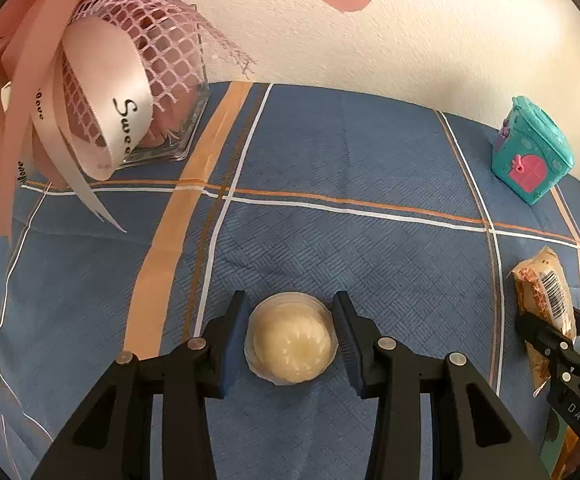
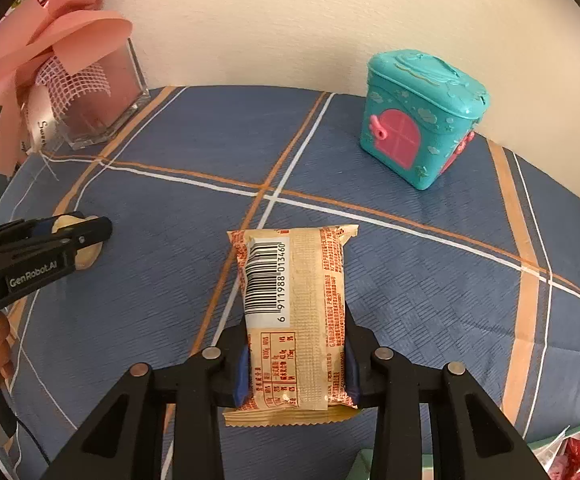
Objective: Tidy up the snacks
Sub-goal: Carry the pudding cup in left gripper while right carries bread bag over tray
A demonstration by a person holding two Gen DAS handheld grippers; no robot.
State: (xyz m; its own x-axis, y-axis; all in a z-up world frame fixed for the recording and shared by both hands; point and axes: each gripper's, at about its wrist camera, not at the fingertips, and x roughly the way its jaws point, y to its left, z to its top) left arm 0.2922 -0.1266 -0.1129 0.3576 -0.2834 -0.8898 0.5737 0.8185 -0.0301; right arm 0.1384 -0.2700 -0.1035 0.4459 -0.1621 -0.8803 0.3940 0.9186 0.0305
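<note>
Left gripper (image 1: 290, 336) pinches the round jelly cup (image 1: 290, 338); right gripper (image 2: 296, 364) clamps the snack packet (image 2: 294, 316). Advice: lift both straight, keeping squeeze gentle.

Blue checked cloth (image 1: 330, 152) over the bench, crossed by white and orange lines and one broad orange band; weave of small basket-pattern squares; a few soft creases ahead of the jaws. Beyond the far edge, a cream wall (image 1: 410, 40) with a fine rough texture; warm, even light across it, dimmer toward the corners. Far ahead and left of the jaws, close to the wall, a clear glass vase (image 2: 105, 100) wrapped in pink paper, netting and ribbon.
</note>
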